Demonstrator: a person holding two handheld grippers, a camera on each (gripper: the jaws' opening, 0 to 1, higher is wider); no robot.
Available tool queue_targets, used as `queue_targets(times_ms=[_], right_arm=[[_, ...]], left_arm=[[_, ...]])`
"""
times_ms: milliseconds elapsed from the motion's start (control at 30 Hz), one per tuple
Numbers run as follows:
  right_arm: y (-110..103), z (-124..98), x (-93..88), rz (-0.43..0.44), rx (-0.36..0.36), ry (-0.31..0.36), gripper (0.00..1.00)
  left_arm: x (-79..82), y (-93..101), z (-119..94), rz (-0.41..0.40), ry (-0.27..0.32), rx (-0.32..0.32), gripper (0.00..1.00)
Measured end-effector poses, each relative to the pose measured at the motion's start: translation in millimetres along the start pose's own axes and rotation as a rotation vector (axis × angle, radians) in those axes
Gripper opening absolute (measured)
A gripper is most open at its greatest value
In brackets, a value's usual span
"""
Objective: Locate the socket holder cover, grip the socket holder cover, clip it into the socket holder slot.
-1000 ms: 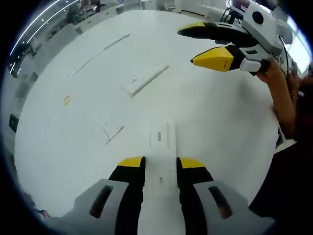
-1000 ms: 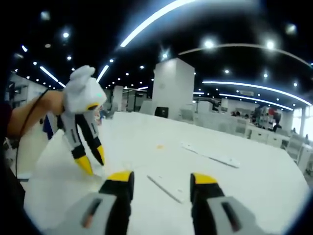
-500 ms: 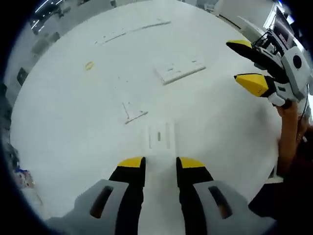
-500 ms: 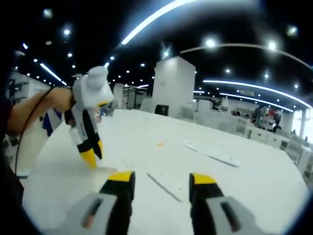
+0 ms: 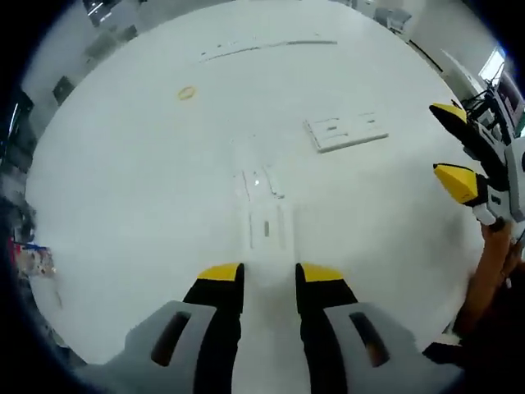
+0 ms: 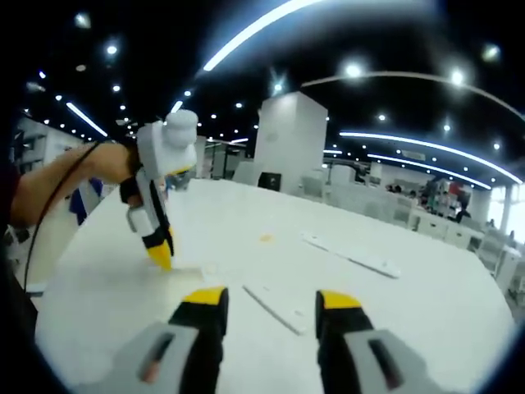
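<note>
A flat white socket holder cover (image 5: 267, 229) sticks out forward from between the jaws of my left gripper (image 5: 271, 276), which is shut on it just above the white table (image 5: 123, 205). Right in front of it lies a small white slotted piece (image 5: 257, 180). A white rectangular socket holder (image 5: 345, 131) lies farther off to the right. In the right gripper view the left gripper (image 6: 161, 251) points steeply down, tips at the table. My right gripper (image 6: 271, 301) stands open and empty above the table, and shows from the side in the left gripper view (image 5: 453, 146).
A yellow ring (image 5: 187, 93) and long white strips (image 5: 267, 47) lie at the far side of the table. In the right gripper view a white strip (image 6: 275, 309) lies past my jaws, a longer strip (image 6: 353, 256) farther right. A person's forearm (image 6: 57, 185) holds the left gripper.
The left gripper has swung round with the cover still in it, so the small slotted piece now lies straight ahead. In the right gripper view it stands more upright. The right gripper has barely moved.
</note>
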State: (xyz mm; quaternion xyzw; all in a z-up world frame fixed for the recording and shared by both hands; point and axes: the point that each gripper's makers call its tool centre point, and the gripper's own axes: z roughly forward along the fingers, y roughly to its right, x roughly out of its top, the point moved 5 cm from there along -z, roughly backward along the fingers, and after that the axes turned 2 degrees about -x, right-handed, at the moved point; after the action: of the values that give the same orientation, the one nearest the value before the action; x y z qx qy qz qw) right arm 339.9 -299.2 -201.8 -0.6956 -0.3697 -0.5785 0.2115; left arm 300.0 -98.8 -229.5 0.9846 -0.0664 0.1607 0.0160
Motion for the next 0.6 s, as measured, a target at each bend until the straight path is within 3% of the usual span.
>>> queue_targets(times_ms=[333,600], right_arm=[[2.6,-0.5,1.0,0.004,-0.004,0.004,0.44],[2.7,-0.9,1.4,0.005,-0.003,0.006,0.44]], left_arm=[[2.6,4.6,5.4,-0.006,-0.021,-0.02,0.25],[1.2,0.9,6.5,-0.019,-0.02,0.007,0.25]])
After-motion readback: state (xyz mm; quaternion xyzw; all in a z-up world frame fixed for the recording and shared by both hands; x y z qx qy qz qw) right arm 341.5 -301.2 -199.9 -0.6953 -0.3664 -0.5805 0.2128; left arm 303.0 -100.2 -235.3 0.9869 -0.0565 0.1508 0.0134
